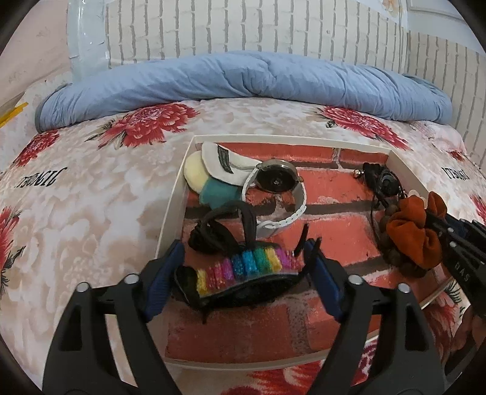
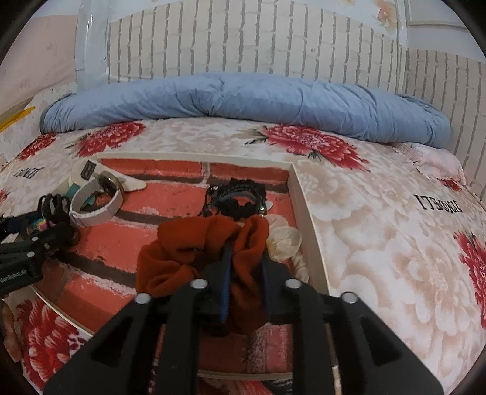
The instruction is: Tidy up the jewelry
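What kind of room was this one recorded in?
Most likely a bedroom: a floral bedspread covers a bed, a rolled blue duvet lies along the brick-pattern wall, and the jewelry tray sits on the bed.

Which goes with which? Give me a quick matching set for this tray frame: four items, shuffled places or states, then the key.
Items
1. rainbow band
2. orange scrunchie
3. watch
4. blue duvet

Places or states
A. lying on its side in the tray, white strap curled
B. bunched along the brick-pattern wall
C. between the wide-open left gripper fingers
D. bunched around the narrow-set right gripper fingers

Pairs: 1-C, 2-D, 3-A, 4-B
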Tool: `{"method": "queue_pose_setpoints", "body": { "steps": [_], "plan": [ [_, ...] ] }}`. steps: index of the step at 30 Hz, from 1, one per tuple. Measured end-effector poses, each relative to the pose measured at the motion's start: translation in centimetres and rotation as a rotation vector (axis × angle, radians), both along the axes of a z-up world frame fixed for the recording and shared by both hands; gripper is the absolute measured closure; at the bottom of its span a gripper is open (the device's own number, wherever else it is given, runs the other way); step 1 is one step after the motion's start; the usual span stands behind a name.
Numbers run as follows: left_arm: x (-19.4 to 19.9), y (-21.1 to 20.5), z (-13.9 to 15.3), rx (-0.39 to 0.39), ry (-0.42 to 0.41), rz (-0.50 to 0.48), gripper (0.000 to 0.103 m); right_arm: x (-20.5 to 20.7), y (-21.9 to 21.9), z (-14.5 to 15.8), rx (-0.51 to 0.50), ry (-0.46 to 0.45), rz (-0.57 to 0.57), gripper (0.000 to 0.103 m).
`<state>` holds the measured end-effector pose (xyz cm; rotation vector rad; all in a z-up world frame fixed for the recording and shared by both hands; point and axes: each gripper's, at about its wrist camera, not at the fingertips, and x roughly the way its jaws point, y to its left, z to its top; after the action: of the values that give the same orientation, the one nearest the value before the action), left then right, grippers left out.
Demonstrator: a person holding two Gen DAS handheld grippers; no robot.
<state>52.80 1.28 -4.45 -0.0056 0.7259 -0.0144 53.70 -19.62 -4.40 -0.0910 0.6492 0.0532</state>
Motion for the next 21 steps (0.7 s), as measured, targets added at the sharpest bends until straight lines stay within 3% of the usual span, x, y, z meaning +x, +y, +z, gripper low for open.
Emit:
{"method": "queue_pose_setpoints", "body": {
  "steps": [2, 5, 8, 10, 14, 21],
  "plan": [
    [-0.1, -0.2, 0.1, 0.009, -0.01, -0.001, 0.013, 0.0, 0.0, -0.1, 0.002, 0.007, 0.0, 0.071],
    [-0.3, -0.5, 0.2, 0.027, -0.025, -0.007, 0.009, 0.0, -0.3, 0.0, 0.017, 0.014, -0.009, 0.046],
    [-0.7, -0.3, 0.6, 0.018, -0.025, -0.01, 0.008, -0.1, -0.8, 0.3, 0.042, 0.023, -0.009, 0.038],
    [-1.2, 0.0, 1.2, 0.002, -0.039, -0.005, 0.005, -0.4, -1.0, 0.6, 0.044, 0.025, -0.01, 0.026],
    [-2.7, 0.7, 2.7, -0.003, -0.062, 0.016, 0.005, -1.4, -1.4, 1.3, 0.061, 0.023, -0.013, 0.014],
    [-6.9, 2.0, 5.6, 0.027, -0.09, 0.043, 0.005, -5.4, -2.1, 4.3, 0.075, -0.027, -0.028, 0.005]
  ]
}}
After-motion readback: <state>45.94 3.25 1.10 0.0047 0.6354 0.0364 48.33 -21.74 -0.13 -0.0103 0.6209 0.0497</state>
